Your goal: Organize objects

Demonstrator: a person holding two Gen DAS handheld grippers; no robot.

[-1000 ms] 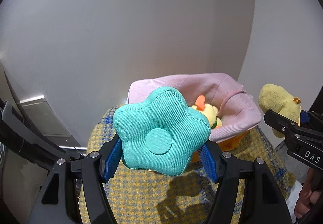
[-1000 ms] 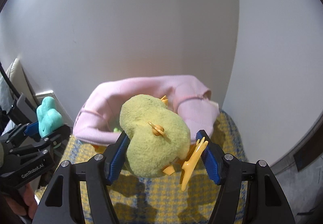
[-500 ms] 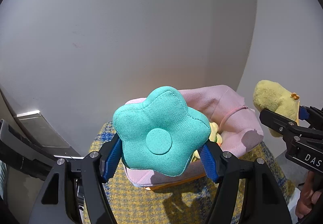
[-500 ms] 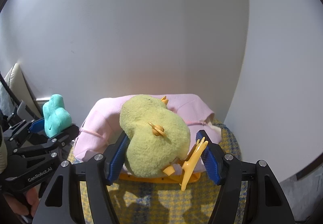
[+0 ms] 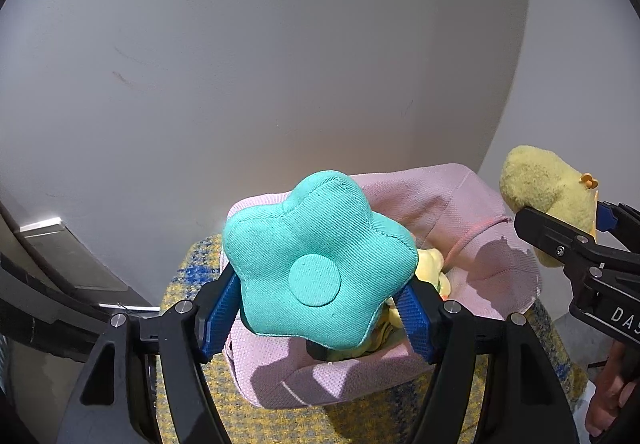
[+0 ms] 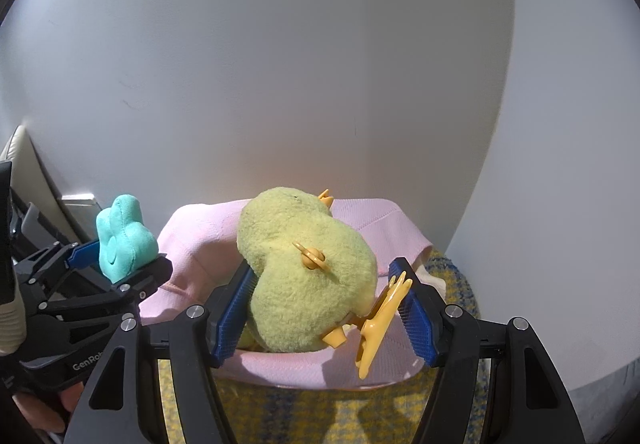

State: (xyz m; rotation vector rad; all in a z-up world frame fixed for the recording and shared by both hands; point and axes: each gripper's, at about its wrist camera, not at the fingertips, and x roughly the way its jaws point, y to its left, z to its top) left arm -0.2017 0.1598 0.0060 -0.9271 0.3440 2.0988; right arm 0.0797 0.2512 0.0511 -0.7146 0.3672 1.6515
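My left gripper [image 5: 320, 308] is shut on a teal flower-shaped plush [image 5: 316, 260] and holds it above the near left part of a pink fabric-lined basket [image 5: 472, 228]. My right gripper [image 6: 326, 308] is shut on a yellow-green duck plush [image 6: 308, 272] with orange feet, held above the same basket [image 6: 384, 219]. In the left wrist view the duck plush [image 5: 548, 199] shows at the right edge. In the right wrist view the flower plush [image 6: 122, 240] shows at the left. Yellow toys [image 5: 430, 264] lie inside the basket.
The basket stands on a yellow and blue checked cloth [image 5: 280, 424] close to a white wall corner [image 5: 516, 83]. A dark rail and grey ledge [image 5: 52, 244] lie at the left. The person's hand [image 5: 608, 400] shows at the lower right.
Both grippers have moved back and up from the basket with their plush toys still held. The basket now sits lower in both views.
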